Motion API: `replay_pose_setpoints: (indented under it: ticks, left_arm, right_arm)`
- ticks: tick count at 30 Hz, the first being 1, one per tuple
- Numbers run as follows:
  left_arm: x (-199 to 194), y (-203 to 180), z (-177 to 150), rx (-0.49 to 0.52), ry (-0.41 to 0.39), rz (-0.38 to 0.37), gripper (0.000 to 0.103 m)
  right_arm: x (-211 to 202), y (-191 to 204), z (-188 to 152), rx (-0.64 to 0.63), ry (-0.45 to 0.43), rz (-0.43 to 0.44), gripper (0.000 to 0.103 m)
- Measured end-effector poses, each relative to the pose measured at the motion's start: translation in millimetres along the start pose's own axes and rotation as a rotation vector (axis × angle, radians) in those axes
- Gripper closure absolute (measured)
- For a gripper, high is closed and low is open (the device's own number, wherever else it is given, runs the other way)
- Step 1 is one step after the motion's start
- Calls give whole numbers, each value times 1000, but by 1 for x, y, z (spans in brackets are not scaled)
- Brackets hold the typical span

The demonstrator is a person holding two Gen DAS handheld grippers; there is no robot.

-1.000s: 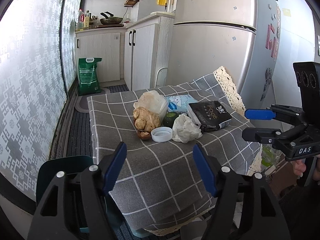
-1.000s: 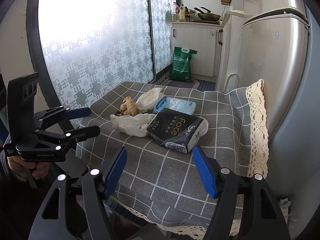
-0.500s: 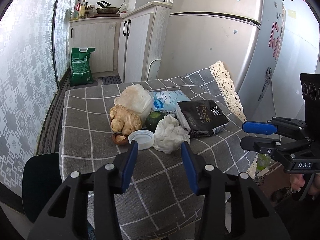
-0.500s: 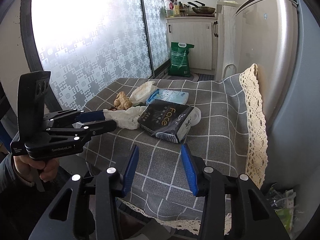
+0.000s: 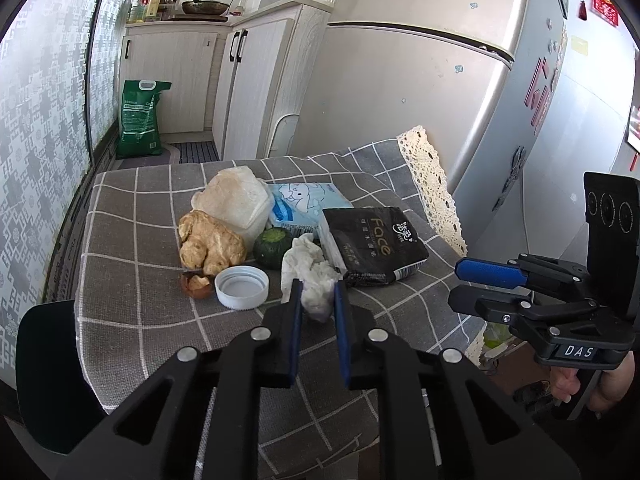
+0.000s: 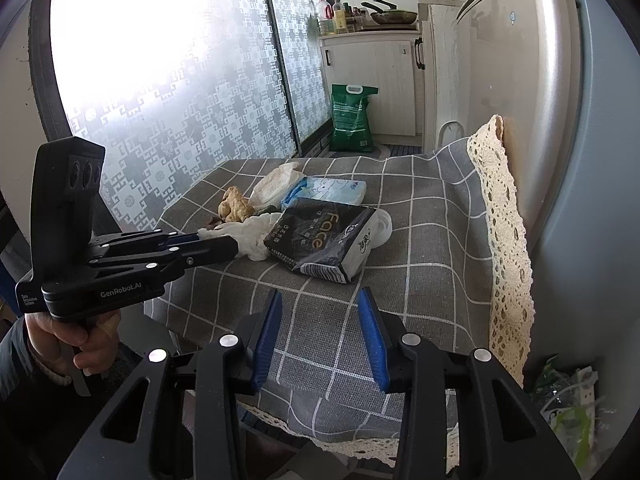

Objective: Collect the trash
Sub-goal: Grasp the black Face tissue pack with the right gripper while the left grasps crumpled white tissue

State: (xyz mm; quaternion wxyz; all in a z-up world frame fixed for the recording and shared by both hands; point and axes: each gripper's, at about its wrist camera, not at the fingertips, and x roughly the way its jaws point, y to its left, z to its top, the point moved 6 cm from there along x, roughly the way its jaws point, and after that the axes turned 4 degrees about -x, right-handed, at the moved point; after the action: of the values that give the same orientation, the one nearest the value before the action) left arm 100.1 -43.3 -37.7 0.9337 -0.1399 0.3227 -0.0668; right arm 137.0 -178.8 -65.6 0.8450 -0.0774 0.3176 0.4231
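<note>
My left tool (image 5: 315,305) pinches the crumpled tissue (image 5: 310,276); my right tool (image 6: 320,338) hangs open. The soft wad may tear or slip; it could drag the bottle cap (image 5: 241,287) beside it.

The black pack (image 5: 374,242) on the table has the word "Face" on it in gold letters. In the right wrist view the same word shows on the pack (image 6: 320,238). There are small signs beside it, too small to read. The right gripper (image 5: 486,288) has a small white tag that says "DAS". The left gripper (image 6: 212,250) says "GenRobot.AI" on its side. The green bag (image 5: 140,120) on the floor has white print, too small to read.
</note>
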Motion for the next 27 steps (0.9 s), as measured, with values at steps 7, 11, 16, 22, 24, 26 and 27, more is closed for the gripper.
replay_pose_setpoints:
  ticks: [7,11,16,22,24,26,27]
  left_arm:
    - [-18,1,2,-4,-49,-19,92]
    - [-31,6,3,-8,-86,-17,92]
    - [-60,16,5,-39,-173,-51,92]
    - [-88,27,8,-48,-246,-72,92]
    - [-94,33,7,-48,-253,-63,92]
    - [-99,38,5,-49,-257,-55,92]
    - [-101,42,4,-49,-259,-47,92]
  right_arm:
    - [5,7,9,-11,-36,-77,27]
    - [12,12,16,-8,-42,-101,23]
    - [31,22,22,-10,-20,-127,19]
    - [58,37,26,-44,17,-189,16]
    - [61,38,29,-44,12,-203,16]
    - [64,36,31,-34,16,-227,16]
    - [66,34,34,-24,20,-232,16]
